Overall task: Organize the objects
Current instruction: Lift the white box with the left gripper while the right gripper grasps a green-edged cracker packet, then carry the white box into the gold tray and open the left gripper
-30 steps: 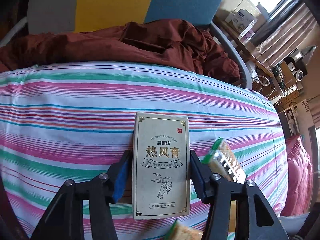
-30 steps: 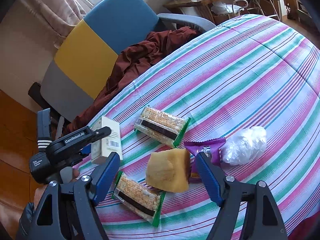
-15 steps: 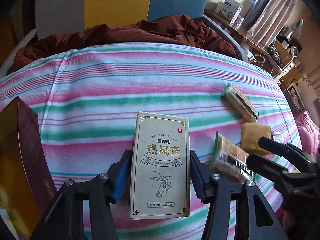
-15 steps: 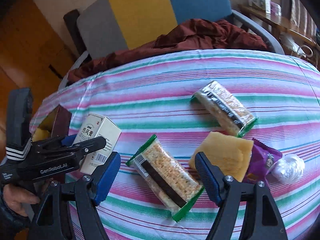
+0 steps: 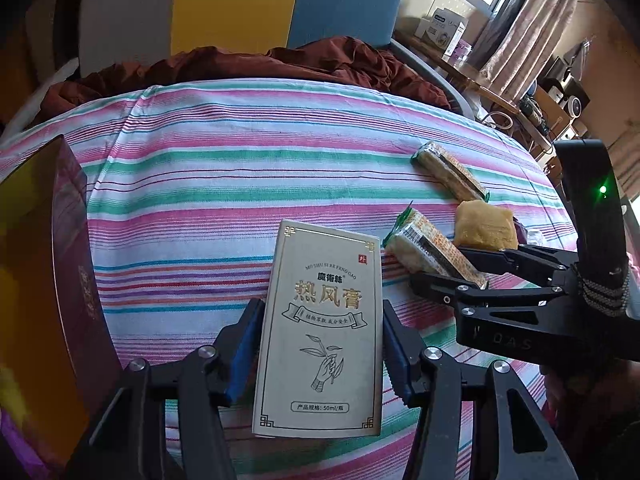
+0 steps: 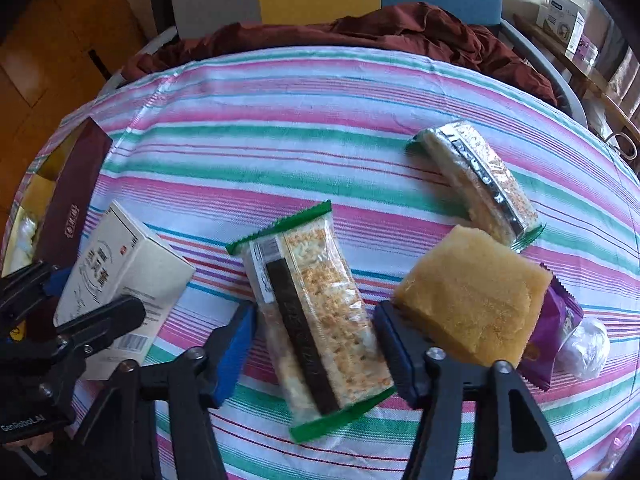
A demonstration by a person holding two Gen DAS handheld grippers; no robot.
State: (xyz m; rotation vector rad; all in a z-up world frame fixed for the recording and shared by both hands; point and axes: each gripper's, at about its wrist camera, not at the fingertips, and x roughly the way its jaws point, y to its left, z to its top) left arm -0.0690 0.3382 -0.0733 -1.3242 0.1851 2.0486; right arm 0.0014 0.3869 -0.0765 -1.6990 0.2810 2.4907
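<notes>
My left gripper [image 5: 320, 312] is shut on a cream carton with gold lettering [image 5: 320, 320], held upright above the striped cloth; the right wrist view shows the same carton [image 6: 120, 272] at the left. My right gripper [image 6: 314, 316] points down over a green-edged rice cracker bar [image 6: 316, 312], and its jaws are closing, with the blue pads [image 6: 240, 332] meeting the wrapper's two long sides. In the left wrist view that gripper [image 5: 440, 266] straddles the bar [image 5: 428, 248]. A maroon box with a yellow inside [image 5: 60, 280] stands open at the left edge.
A second cracker bar [image 6: 480, 180], a yellow cake block [image 6: 468, 300], a purple packet [image 6: 552, 328] and a white wrapped lump [image 6: 588, 340] lie to the right. The striped tablecloth [image 6: 300, 120] covers a round table. Behind it a chair holds a dark red cloth [image 6: 380, 28].
The right gripper rolled, shifted from the yellow cake to over the cracker bar and narrowed around it. The left gripper carried the carton leftward, bringing the maroon box into view.
</notes>
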